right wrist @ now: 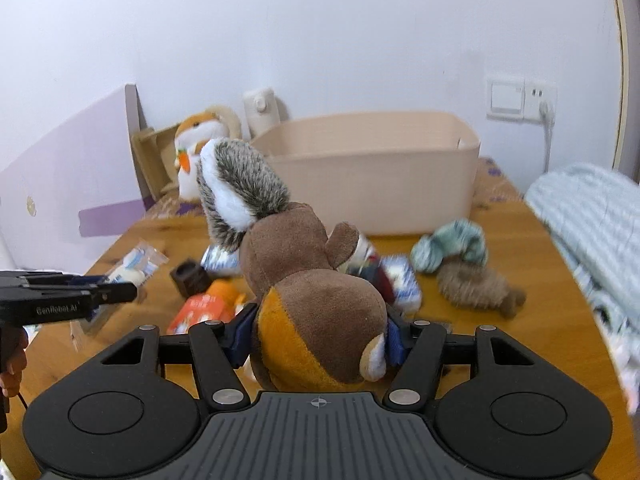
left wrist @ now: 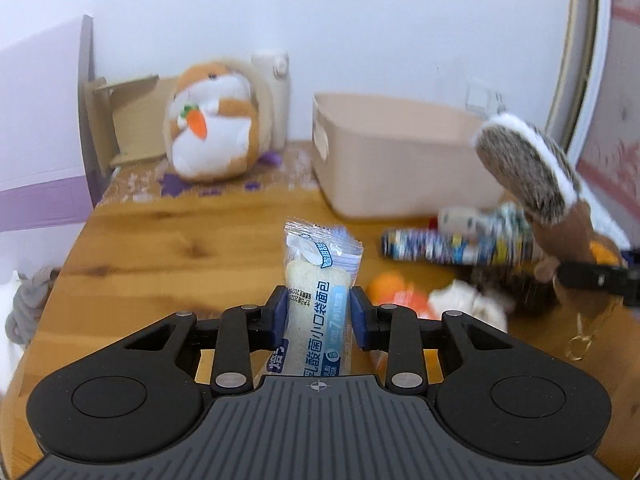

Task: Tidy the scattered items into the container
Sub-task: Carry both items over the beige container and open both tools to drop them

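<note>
My left wrist view sits low over the table (left wrist: 160,232), looking forward along the left hand-held gripper (left wrist: 319,312) toward the wall; the beige container (left wrist: 400,160) lies at 1 o'clock, fairly near. My right wrist view rides a little higher, also facing the wall, with the container (right wrist: 372,184) near 12 o'clock beyond the right hand-held gripper (right wrist: 318,336). Both views share the container, the hamster plush (left wrist: 212,128) (right wrist: 192,152) and the table's scattered middle. Each view catches the other gripper: right one at 3 o'clock, left one at 9 o'clock.
</note>
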`<state>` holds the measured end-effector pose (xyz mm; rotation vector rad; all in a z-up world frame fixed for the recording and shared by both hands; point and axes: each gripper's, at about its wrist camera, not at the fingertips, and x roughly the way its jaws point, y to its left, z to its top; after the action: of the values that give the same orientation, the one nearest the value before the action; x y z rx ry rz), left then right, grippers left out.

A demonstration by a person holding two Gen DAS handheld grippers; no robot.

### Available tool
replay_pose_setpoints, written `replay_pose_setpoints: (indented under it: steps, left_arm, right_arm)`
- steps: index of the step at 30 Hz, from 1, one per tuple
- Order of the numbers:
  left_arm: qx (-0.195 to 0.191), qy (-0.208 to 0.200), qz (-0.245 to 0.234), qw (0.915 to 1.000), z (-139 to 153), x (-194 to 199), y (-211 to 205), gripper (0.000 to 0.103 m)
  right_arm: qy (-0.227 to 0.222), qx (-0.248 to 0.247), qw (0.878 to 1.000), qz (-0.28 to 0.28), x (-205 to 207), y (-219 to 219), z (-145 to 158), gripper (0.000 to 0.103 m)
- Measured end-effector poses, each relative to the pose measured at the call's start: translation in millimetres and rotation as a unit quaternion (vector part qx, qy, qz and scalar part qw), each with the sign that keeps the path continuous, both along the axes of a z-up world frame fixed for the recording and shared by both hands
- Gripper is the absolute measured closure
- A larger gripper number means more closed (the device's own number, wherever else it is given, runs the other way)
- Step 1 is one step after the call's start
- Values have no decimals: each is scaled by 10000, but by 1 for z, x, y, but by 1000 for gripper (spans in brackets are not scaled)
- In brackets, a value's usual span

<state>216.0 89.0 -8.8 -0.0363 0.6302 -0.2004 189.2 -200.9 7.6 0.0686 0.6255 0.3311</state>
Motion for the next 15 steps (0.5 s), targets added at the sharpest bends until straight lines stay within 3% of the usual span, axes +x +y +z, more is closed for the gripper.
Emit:
replay_pose_setpoints:
  steps: [4,15]
  left_arm:
    - [-183,-126,24,9998,17,19,-12,70]
    - [27,-773,-23,9970,64,80,-64,70]
  right_arm:
    - [-201,-1,9998,-93,12,-7,12,44]
    - [-593,87,9973,-426,82,-33,47,44]
